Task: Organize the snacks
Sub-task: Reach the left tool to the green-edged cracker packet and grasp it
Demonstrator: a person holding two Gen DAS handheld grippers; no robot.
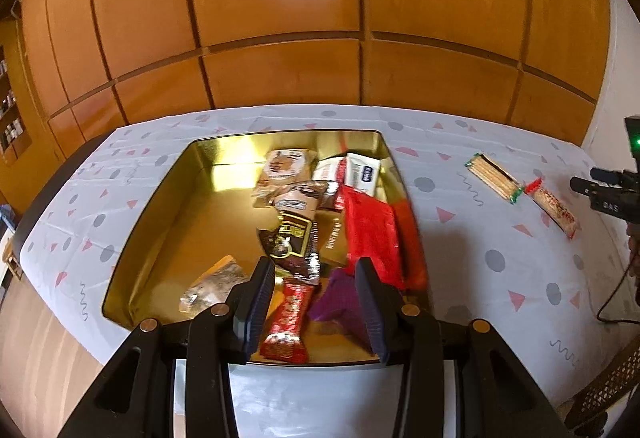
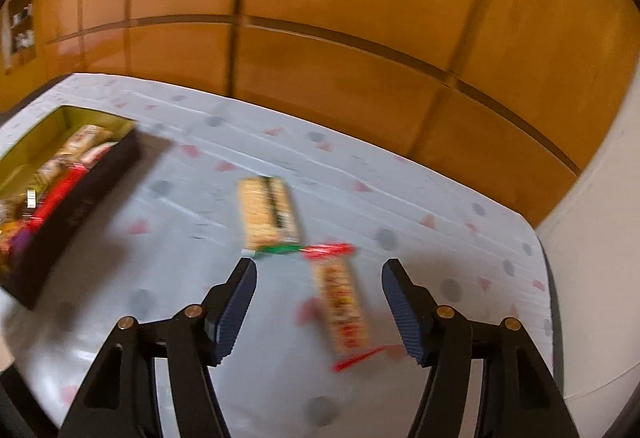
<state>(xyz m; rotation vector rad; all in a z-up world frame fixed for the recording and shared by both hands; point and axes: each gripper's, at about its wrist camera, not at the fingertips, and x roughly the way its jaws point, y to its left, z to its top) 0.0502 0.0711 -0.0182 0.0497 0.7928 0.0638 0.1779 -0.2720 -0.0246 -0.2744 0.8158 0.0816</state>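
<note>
Red-ended cracker pack (image 2: 342, 302) — light, crinkly, brittle inside (likely) — take across its middle; right gripper (image 2: 318, 266) spread, empty.

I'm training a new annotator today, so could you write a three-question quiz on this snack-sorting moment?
1. How many snack packets lie on the patterned tablecloth, outside the gold-lined tin box?
2. True or false: the right gripper has its jaws clamped on the red-ended cracker packet.
3. Which packet lies farther from the right gripper: (a) the red-ended one, (b) the green-ended cracker packet?

Key: 1. two; 2. false, jaws open; 3. b
</note>
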